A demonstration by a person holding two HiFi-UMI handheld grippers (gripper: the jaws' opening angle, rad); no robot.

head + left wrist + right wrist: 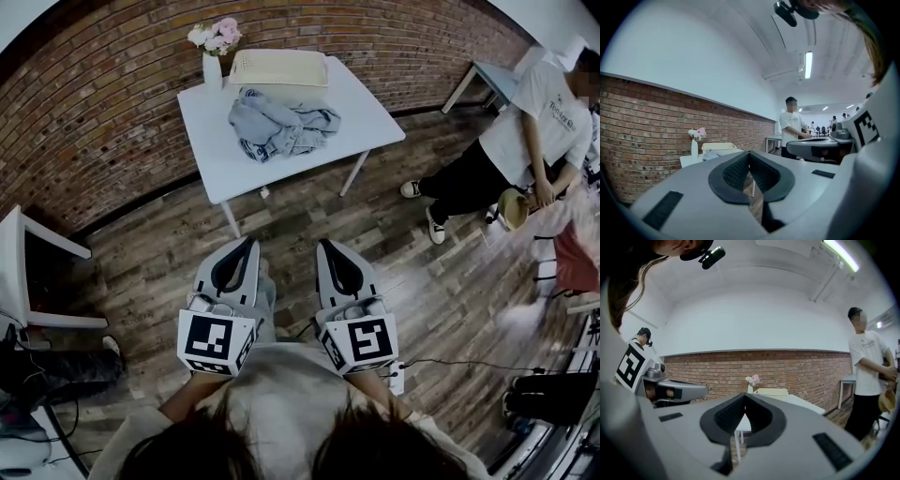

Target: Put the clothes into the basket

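A heap of grey clothes (281, 127) lies on a white table (220, 169) near the brick wall. Just behind the heap stands a cream basket (279, 67), which looks empty from here. My left gripper (250, 242) and right gripper (322, 246) are held side by side close to my body, well short of the table, above the wooden floor. Both are shut with nothing between their jaws. In the left gripper view the basket (721, 146) and clothes (710, 153) show far off beyond the shut left gripper (749, 153). The right gripper (744, 396) points at the same table (801, 401).
A white vase of pink flowers (214, 47) stands at the table's back left corner. A person in a white shirt (525, 131) stands at the right by another table (487, 80). A white chair (28, 281) is at the left. A power strip (396, 375) and cables lie on the floor.
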